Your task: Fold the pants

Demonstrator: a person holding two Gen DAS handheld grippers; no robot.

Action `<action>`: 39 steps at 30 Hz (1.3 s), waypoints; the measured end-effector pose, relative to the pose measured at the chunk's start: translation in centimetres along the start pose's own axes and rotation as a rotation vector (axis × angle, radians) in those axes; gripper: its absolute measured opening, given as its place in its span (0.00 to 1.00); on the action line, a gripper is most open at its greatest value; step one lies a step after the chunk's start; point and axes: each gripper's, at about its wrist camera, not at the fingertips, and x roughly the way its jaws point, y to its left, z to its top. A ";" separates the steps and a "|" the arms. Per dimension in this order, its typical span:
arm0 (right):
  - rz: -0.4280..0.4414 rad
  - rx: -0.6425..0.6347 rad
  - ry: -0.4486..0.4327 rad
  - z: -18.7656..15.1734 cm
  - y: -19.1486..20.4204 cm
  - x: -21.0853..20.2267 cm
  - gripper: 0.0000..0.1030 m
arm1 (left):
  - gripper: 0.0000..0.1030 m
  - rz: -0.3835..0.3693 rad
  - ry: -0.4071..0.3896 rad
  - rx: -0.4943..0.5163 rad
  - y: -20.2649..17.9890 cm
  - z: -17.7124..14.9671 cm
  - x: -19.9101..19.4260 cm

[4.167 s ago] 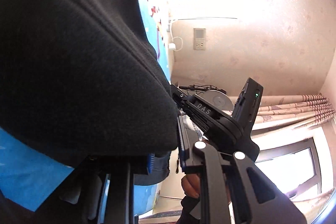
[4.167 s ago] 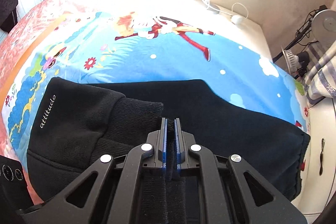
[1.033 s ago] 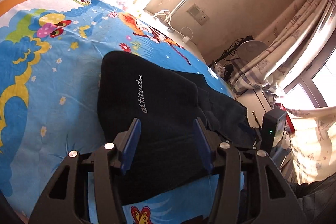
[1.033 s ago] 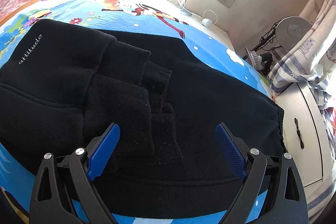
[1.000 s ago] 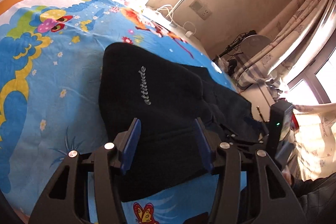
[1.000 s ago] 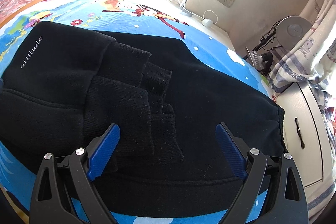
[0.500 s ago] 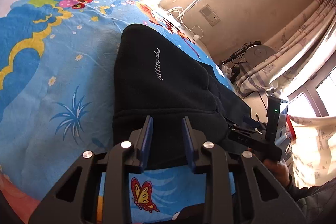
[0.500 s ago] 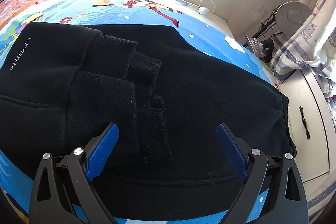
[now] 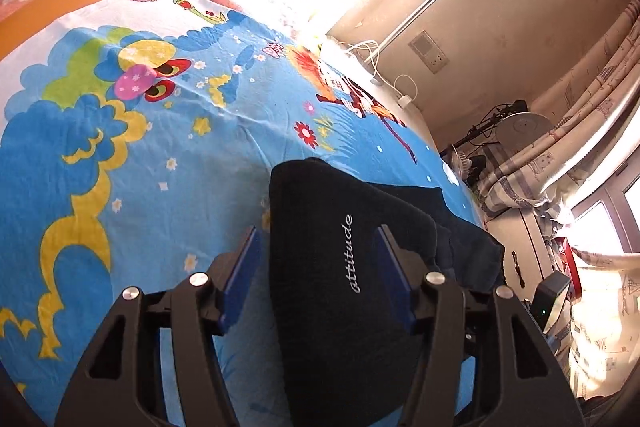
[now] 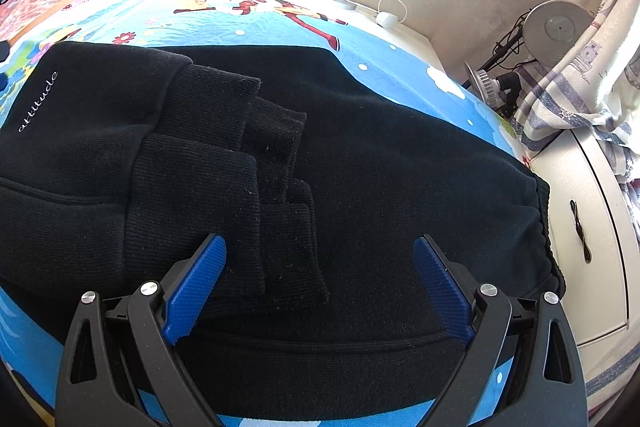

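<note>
The left gripper stands wide open, holding nothing, its blue pads on either side of the folded end of the black pants that carries the white "attitude" lettering; whether the pads touch the cloth cannot be told. The right gripper is likewise spread wide and empty, poised low over the near edge of the same pants, roughly where the ribbed cuffs of the folded-over legs end on the wider body of the garment.

The pants lie on the bed, on a bright blue cartoon bedsheet, already folded lengthwise with the legs doubled back over the upper part; the elastic waistband sits toward the bedside cabinet.

The task looks near its end: either one more fold or a last tidy. If another fold is wanted, each gripper would do well to pinch through all the layers at the near edge, one at each side, and carry the cloth over evenly so the cuffs do not slip out. The ragged cuff stack is the likeliest thing to shift.

As for containers, the only one in view is the cabinet with a dark handle; it is closed, so its contents are hidden.
</note>
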 end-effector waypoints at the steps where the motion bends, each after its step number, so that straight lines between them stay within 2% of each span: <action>1: 0.000 -0.001 0.000 0.0 0.0 0.0 0.88 | 0.55 -0.002 0.009 0.013 -0.1 0.8 1.0; 3: -0.003 -0.002 -0.001 0.0 0.0 0.0 0.88 | 0.53 0.009 0.045 0.044 -0.4 2.0 3.1; 5: -0.003 -0.002 -0.001 0.0 0.0 0.0 0.88 | 0.46 0.012 0.090 0.056 -0.4 2.7 5.3; 7: 0.000 -0.001 -0.001 0.0 -0.1 0.0 0.88 | 0.46 0.081 0.130 0.081 0.1 3.1 7.1; 8: 0.002 0.000 -0.001 0.0 -0.1 0.0 0.88 | 0.46 0.093 0.155 0.072 0.6 3.1 7.9; 10: 0.001 0.001 -0.001 -0.1 -0.1 0.0 0.88 | 0.48 0.054 0.153 0.037 1.4 3.2 8.1; 13: -0.006 -0.002 -0.005 -0.2 0.1 -0.1 0.88 | 0.48 0.075 0.151 0.061 1.1 2.9 8.1; 17: -0.021 -0.017 -0.022 -0.1 0.1 -0.6 0.88 | 0.48 0.068 0.142 0.045 1.2 2.8 8.0; 22: -0.005 0.005 -0.137 0.8 0.0 -4.3 0.88 | 0.48 0.065 0.127 0.044 1.2 2.5 7.9; 26: 0.019 -0.042 -0.091 0.8 1.8 -3.4 0.88 | 0.48 0.059 0.116 0.038 1.3 2.3 7.8; 28: 0.044 -0.073 -0.027 0.3 2.5 -1.6 0.88 | 0.48 0.048 0.112 0.024 1.4 2.3 7.7; 32: 0.042 -0.083 -0.029 0.3 2.7 -1.7 0.89 | 0.48 -0.006 0.130 -0.027 1.8 1.4 7.0; 36: 0.030 -0.086 -0.043 0.0 2.8 -1.7 0.89 | 0.48 -0.065 0.154 -0.037 1.8 -0.9 5.6; 39: 0.025 -0.084 -0.044 0.0 2.8 -1.7 0.89 | 0.47 -0.120 0.162 -0.086 2.2 -3.2 4.1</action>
